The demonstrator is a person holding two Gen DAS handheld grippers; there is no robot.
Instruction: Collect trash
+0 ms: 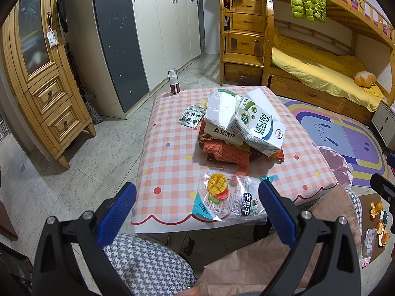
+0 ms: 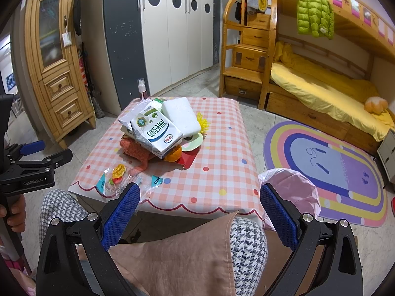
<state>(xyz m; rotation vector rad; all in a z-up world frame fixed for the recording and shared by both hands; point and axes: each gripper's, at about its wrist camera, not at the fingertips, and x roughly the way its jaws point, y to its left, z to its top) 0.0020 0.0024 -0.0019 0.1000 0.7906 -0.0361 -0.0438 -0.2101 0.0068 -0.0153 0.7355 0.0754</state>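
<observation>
A clear dried-mango wrapper [image 1: 226, 198] [image 2: 118, 178] lies at the near edge of the checked table [image 1: 172, 162] [image 2: 222, 172]. Behind it a pile holds a milk carton [image 1: 259, 128] [image 2: 155, 132], white packets [image 1: 222, 109] [image 2: 181, 116], a medicine box [image 1: 222, 133] and an orange cloth [image 1: 227, 151] [image 2: 135, 151]. A blister pack [image 1: 192, 117] lies left of the pile. My left gripper [image 1: 197, 209] [image 2: 37, 153] is open, its fingers straddling the wrapper from the near side, apart from it. My right gripper [image 2: 200, 212] is open over the person's lap, empty.
A pink-lined trash bin [image 2: 288, 192] [image 1: 335, 165] stands at the table's right. A spray bottle [image 1: 172, 81] [image 2: 142, 88] sits at the far corner. Orange peels [image 1: 377, 212] lie on the floor at right. Cupboard, wardrobe, bunk bed and a rainbow rug [image 2: 328, 167] surround the table.
</observation>
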